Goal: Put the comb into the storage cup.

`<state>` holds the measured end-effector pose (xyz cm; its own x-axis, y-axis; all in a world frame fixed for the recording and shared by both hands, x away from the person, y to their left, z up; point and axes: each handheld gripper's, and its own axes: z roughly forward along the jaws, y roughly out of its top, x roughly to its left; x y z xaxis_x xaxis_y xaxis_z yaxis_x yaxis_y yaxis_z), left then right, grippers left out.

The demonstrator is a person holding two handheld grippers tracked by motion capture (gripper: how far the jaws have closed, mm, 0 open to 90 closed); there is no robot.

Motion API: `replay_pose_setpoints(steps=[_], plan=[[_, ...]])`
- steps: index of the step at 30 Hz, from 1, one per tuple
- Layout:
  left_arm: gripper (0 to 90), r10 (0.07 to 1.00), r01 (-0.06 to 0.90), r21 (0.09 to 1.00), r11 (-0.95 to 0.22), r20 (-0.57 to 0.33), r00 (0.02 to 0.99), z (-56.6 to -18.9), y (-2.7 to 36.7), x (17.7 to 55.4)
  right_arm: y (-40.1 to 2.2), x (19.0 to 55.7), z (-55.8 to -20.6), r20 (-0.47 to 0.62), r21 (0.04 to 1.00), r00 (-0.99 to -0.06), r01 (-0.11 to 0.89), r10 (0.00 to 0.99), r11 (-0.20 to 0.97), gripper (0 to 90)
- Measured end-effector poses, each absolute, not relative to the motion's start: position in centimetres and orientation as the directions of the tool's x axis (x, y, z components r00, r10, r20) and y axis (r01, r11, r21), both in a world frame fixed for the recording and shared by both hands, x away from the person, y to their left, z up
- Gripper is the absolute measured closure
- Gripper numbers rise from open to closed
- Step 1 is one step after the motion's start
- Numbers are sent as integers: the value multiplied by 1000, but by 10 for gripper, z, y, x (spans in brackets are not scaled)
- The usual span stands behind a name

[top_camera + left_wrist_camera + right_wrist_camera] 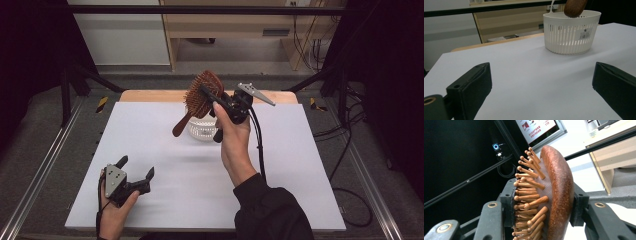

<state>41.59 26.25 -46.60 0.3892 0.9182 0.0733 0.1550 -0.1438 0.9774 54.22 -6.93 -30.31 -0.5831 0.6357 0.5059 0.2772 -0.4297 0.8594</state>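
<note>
High view. Centre of the frame: the right hand-held gripper [212, 97] is raised above the tabletop [165, 165], its jaws clamped on the head of a wooden hairbrush [202, 95]. The brush hangs tilted — head at upper centre, handle slanting down to the left — directly over a white slotted basket [202, 131] that stands on the tabletop just below it. At lower left the left hand-held gripper [136, 167] rests low on the tabletop, jaws apart with nothing between them, well apart from basket and brush.

Left gripper view. Both black jaws rise from the bottom corners, spread wide over bare tabletop. The basket sits at upper right; the rounded end of the brush handle [574, 7] shows at the top edge, at or just above the basket rim — whether it touches the rim cannot be told.

Right gripper view. The brush head fills the centre, gripped across its thickness: one pad bears on the bristle side at left, the other on the smooth wooden back at right.

Step in hand, as judged: the brush is being carried in the air at the basket, either lifted out or about to go in. The next move calls for a firm, steady clamp and for keeping the handle clear of the rim so the light basket does not tip.
</note>
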Motion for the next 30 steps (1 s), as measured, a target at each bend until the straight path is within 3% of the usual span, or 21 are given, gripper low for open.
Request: replay_pose_setpoints(steps=[6,10,30], plan=[[25,923,166,975,-145,74,377,-468,268,418,-67,552,-293,481,872,-585,240,654,-427,516],[24,933,188,977,-97,23,360,-472,276,420,-68,559,-288,491,864,-577,227,653,-448,516],[20,932,185,978,-99,26,360,-474,275,421,-71,577,-276,506,849,-548,179,666,-498,516]])
